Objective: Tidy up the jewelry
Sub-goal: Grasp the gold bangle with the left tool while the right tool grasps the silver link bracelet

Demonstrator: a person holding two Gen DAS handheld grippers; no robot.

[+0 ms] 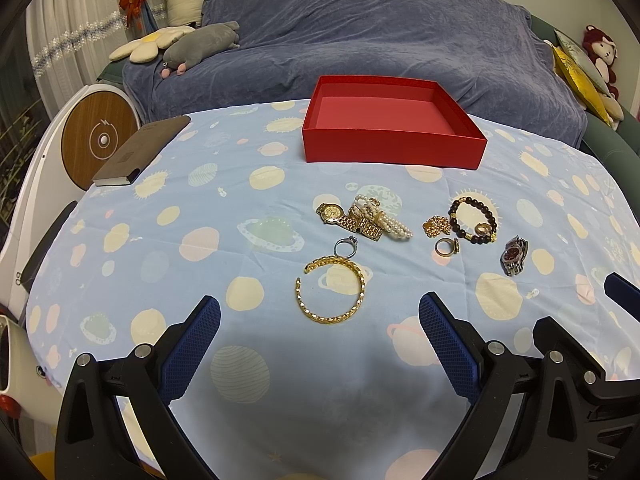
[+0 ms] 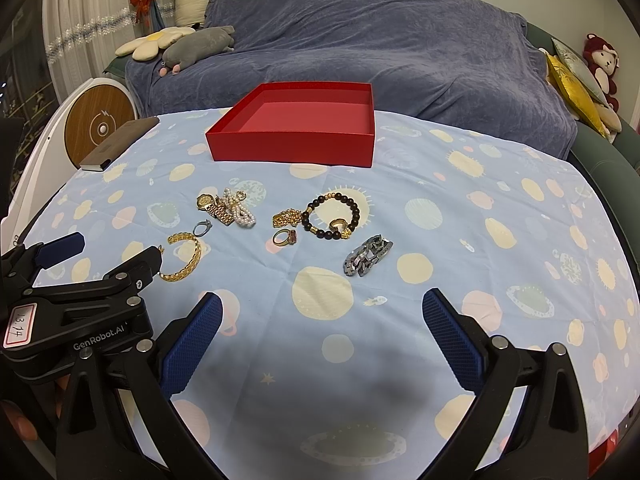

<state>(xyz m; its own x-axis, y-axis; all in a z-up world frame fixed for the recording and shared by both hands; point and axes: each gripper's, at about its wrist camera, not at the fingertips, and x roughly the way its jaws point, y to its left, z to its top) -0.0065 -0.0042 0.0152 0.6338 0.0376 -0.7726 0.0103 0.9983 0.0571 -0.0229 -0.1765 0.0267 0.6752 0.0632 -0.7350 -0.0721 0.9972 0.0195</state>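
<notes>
An open, empty red box (image 1: 394,148) (image 2: 294,146) stands at the far side of the table. Jewelry lies in front of it: a gold cuff bangle (image 1: 332,292) (image 2: 182,258), a silver ring (image 1: 345,246) (image 2: 201,227), a gold watch (image 1: 340,216) (image 2: 212,205) tangled with a pearl bracelet (image 1: 384,220) (image 2: 240,212), a gold chain clump (image 1: 436,226) (image 2: 286,218), a dark bead bracelet (image 1: 474,218) (image 2: 334,216), a gold ring (image 1: 446,246) (image 2: 285,237) and a silver watch (image 1: 514,256) (image 2: 366,260). My left gripper (image 1: 320,316) is open, just short of the bangle. My right gripper (image 2: 322,314) is open, short of the silver watch.
The table has a light blue planet-print cloth (image 1: 240,240). A brown notebook (image 1: 144,152) lies at its far left edge. A sofa under a blue blanket (image 1: 380,40) with plush toys stands behind. A white appliance with a wooden disc (image 1: 100,140) is at the left.
</notes>
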